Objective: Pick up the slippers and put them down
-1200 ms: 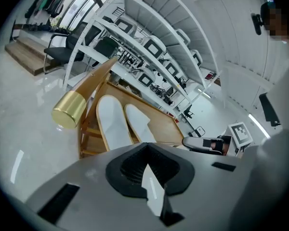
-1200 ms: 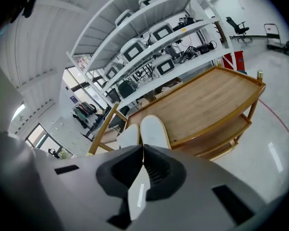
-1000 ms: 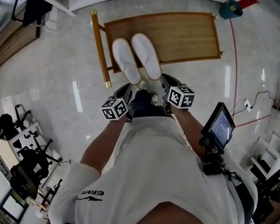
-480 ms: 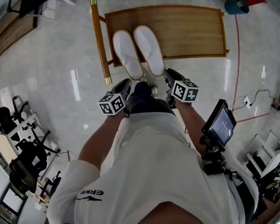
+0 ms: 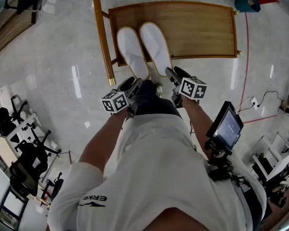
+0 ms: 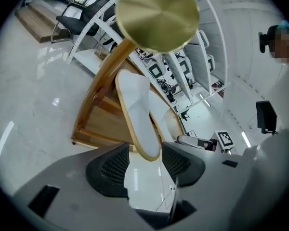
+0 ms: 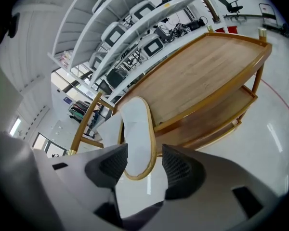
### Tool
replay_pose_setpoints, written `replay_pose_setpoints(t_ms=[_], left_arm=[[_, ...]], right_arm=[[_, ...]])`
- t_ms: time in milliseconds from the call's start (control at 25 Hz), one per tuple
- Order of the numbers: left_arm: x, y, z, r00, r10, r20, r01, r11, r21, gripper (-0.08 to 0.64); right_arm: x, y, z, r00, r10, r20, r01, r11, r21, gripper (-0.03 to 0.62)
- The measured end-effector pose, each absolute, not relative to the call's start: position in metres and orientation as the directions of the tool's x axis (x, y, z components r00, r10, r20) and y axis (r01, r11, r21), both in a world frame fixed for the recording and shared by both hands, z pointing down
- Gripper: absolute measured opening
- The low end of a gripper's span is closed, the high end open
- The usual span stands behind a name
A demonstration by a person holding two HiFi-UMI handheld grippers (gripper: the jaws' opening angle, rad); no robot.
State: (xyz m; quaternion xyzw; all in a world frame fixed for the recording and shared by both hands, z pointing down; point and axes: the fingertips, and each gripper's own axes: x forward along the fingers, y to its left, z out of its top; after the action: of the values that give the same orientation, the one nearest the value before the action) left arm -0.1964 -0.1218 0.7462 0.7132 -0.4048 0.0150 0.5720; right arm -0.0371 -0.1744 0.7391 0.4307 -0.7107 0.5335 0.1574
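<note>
Glossy pale floor (image 5: pixel 53 81) surrounds a low wooden desk (image 5: pixel 202 32); left slipper (image 5: pixel 131 52) and right slipper (image 5: pixel 156 47), both white, lie side by side on top, heels overhanging the near edge; left tool (image 6: pixel 144 150) and right tool (image 7: pixel 143 153) have just been spreading, each with a heel between its pads, unpinched; white shirt (image 5: pixel 149 167) reads "ERKE".

Two white slippers (image 5: pixel 131 52) are lying side by side on one wooden tabletop (image 5: pixel 202 30); one small screen (image 5: pixel 227 128) is standing at the right.

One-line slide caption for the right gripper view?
Right gripper, jaws just opened, straddles the near end of a white slipper on the wooden cart.
</note>
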Motion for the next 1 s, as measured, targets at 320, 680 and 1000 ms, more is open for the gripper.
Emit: replay_pose_setpoints(t_ms=[320, 680, 1000], left_arm=[[-0.184, -0.134, 0.759, 0.713, -0.532, 0.457, -0.542, -0.003, 0.841, 0.225], [-0.182, -0.146, 0.765, 0.714, -0.522, 0.467, -0.535, 0.023, 0.844, 0.224], [-0.183, -0.145, 0.761, 0.720, -0.520, 0.460, -0.526, 0.024, 0.850, 0.134]], right_arm=[[-0.049, -0.179, 0.750, -0.610, -0.410, 0.677, -0.756, 0.046, -0.653, 0.206], [-0.065, -0.182, 0.756, -0.657, -0.382, 0.650, -0.713, 0.033, -0.700, 0.206], [-0.070, -0.182, 0.753, -0.670, -0.373, 0.642, -0.704, 0.042, -0.709, 0.156]])
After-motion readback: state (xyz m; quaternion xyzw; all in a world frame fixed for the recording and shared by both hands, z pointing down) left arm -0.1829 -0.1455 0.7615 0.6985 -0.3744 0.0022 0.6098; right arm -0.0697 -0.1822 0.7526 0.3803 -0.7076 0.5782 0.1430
